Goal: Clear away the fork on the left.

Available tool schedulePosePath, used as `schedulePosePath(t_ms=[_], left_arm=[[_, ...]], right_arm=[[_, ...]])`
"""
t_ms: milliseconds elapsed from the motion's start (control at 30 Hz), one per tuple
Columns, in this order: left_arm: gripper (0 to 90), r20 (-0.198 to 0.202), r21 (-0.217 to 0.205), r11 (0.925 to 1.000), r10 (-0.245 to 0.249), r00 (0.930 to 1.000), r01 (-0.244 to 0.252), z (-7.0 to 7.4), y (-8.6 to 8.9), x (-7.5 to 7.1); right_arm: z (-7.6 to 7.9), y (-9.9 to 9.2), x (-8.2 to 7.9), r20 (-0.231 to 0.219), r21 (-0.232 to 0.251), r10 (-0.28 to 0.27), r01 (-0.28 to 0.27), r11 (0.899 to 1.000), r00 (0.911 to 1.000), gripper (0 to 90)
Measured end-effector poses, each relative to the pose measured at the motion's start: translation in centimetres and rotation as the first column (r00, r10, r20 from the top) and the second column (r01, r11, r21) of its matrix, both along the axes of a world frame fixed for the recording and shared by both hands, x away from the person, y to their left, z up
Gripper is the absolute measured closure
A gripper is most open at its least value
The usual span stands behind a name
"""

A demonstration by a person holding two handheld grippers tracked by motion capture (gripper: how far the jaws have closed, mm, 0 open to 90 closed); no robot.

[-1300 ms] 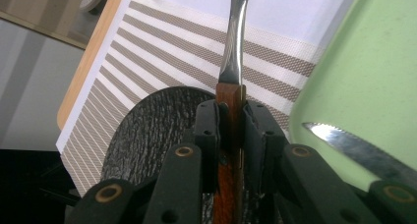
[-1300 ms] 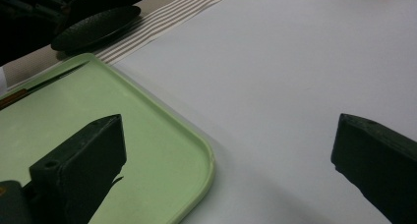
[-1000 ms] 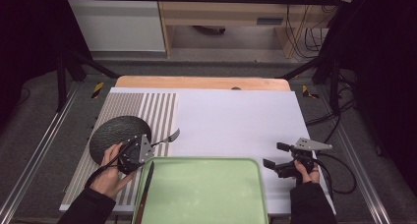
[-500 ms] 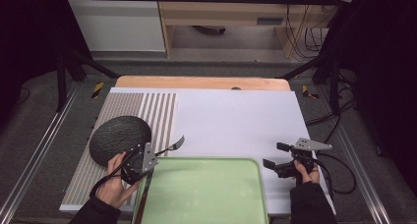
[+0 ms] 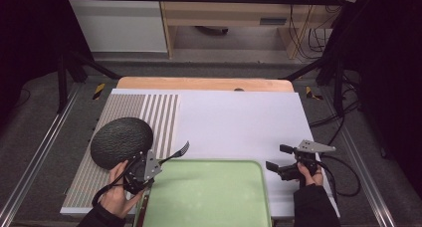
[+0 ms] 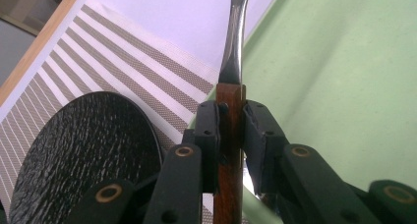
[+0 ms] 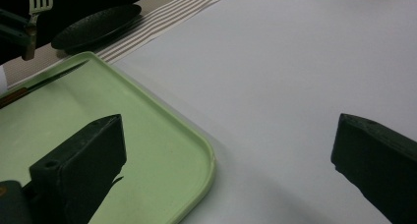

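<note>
My left gripper [image 5: 149,166] is shut on the brown wooden handle of a metal fork [image 5: 180,151], at the far left corner of the green tray [image 5: 214,197]. The fork's tines point up and to the right over the white mat. In the left gripper view the pads clamp the fork handle [image 6: 229,126], with the black plate [image 6: 83,155] to the left and the tray [image 6: 344,86] to the right. The round black plate [image 5: 122,141] lies on the striped placemat. My right gripper [image 5: 277,157] stands open and empty just right of the tray; its own view shows the gripper [image 7: 228,130] over the white surface by the tray's corner [image 7: 196,150].
A knife [image 7: 44,81] with a wooden handle lies along the tray's left edge. The striped placemat [image 5: 159,112] covers the table's left part, a white mat [image 5: 239,122] the middle and right. Dark frame legs and cables stand around the table.
My left gripper has carried the fork from beside the plate toward the near edge and slightly right, to the tray's corner. The right gripper has stayed where it was.
</note>
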State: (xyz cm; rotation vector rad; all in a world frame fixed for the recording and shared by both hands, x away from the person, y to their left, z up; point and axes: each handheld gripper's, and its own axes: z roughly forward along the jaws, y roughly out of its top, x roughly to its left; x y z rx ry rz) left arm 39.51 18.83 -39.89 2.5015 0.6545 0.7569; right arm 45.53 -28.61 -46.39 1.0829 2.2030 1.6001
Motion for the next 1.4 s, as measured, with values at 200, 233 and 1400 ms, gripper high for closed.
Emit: schedulePosePath(t_ms=[200, 233, 1400], left_arm=[[76.6, -0.015, -0.003, 0.9999, -0.016, 0.9998, 0.015, 0.0, -1.0, -1.0], [76.6, -0.020, -0.005, 0.9998, -0.022, 0.9996, 0.022, 0.0, -1.1, -1.1], [76.7, -0.162, 0.077, 0.9922, -0.085, 0.9831, 0.098, -2.2, -5.3, -4.7]], right_arm=[[0.0, 0.0, 0.0, 0.000, 0.000, 0.000, 0.000, 1.000, 1.0000, 0.3], [0.0, 0.0, 0.0, 0.001, 0.001, 0.000, 0.000, 1.000, 1.0000, 0.3], [0.1, 0.0, -0.1, 0.000, 0.002, -0.001, 0.001, 1.000, 1.0000, 0.3]])
